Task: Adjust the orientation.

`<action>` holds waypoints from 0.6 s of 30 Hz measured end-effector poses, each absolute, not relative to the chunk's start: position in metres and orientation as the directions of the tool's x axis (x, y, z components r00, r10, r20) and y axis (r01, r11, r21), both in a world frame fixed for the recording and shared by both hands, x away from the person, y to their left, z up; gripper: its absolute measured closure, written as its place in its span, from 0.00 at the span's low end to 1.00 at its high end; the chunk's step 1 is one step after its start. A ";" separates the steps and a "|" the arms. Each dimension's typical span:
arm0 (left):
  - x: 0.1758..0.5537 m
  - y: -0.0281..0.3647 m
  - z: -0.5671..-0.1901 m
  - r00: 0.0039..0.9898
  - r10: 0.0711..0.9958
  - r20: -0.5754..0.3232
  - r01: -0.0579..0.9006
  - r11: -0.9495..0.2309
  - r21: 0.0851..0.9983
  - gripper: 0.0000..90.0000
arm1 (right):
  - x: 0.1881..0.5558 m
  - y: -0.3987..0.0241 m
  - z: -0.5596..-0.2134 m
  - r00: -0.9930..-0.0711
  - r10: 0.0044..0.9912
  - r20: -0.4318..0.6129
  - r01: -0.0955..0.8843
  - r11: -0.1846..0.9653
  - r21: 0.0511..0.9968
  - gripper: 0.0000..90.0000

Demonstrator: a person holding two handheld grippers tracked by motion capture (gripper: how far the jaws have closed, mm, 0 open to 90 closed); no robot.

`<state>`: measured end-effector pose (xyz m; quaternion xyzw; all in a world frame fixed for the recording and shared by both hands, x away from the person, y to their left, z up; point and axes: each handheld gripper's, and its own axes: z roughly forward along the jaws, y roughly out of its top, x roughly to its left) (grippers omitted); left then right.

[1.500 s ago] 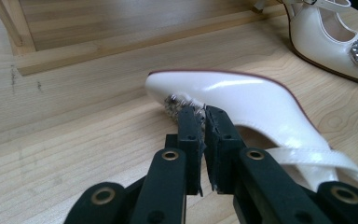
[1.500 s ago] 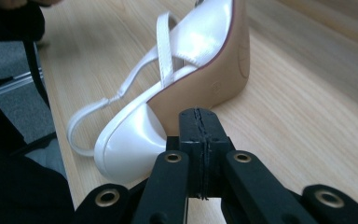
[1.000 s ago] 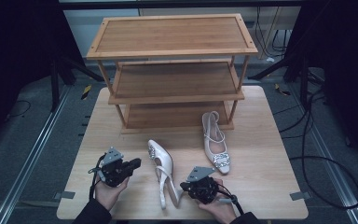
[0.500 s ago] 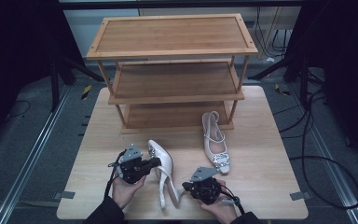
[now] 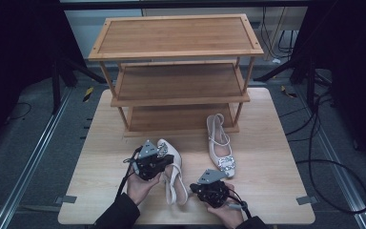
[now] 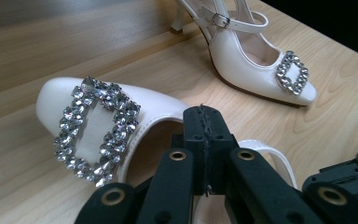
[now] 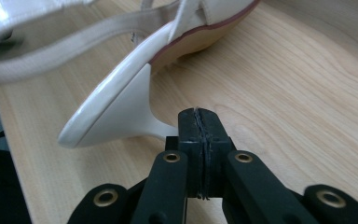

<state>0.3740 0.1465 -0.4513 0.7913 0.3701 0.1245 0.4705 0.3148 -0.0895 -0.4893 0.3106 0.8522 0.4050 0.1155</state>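
A white slingback heel [image 5: 175, 168] with a rhinestone buckle [image 6: 93, 122] lies on the wooden table, toe toward the rack. My left gripper [image 5: 168, 160] hovers at that shoe's toe and opening; its jaws [image 6: 204, 122] have just closed the last bit and stand shut, pads together with nothing between them. Right of the shoe's heel [image 7: 116, 116], my right gripper [image 5: 198, 190] is low over the table. It [image 7: 200, 119] is also shut and empty, with the heel just beyond its tip. The matching shoe [image 5: 220, 145] [image 6: 254, 56] stands upright to the right.
A three-tier wooden rack [image 5: 176, 33] stands at the back of the table [image 5: 276, 191], all its shelves bare. Dark stands and cables surround the table on the floor.
My left gripper has moved right from the table's left part to the near shoe's toe. The right gripper and both shoes have stayed put.
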 end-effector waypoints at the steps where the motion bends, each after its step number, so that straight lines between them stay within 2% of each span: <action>1: 0.379 0.141 -0.452 0.699 0.700 -0.146 0.470 -0.295 0.832 0.99 | 0.315 -0.091 -0.487 -0.773 0.633 0.050 0.432 0.467 0.771 0.98; 10: 0.396 0.123 -0.452 0.712 0.692 -0.120 0.470 -0.343 0.813 0.99 | 0.322 -0.117 -0.466 -0.707 0.705 0.056 0.415 0.350 0.840 0.95; 13: 0.395 0.124 -0.449 0.715 0.689 -0.116 0.462 -0.341 0.819 0.99 | 0.323 -0.118 -0.464 -0.701 0.712 0.041 0.407 0.352 0.843 0.95; 18: 0.385 0.142 -0.438 0.710 0.698 -0.091 0.435 -0.333 0.837 0.99 | 0.320 -0.125 -0.453 -0.684 0.729 0.036 0.381 0.314 0.870 0.88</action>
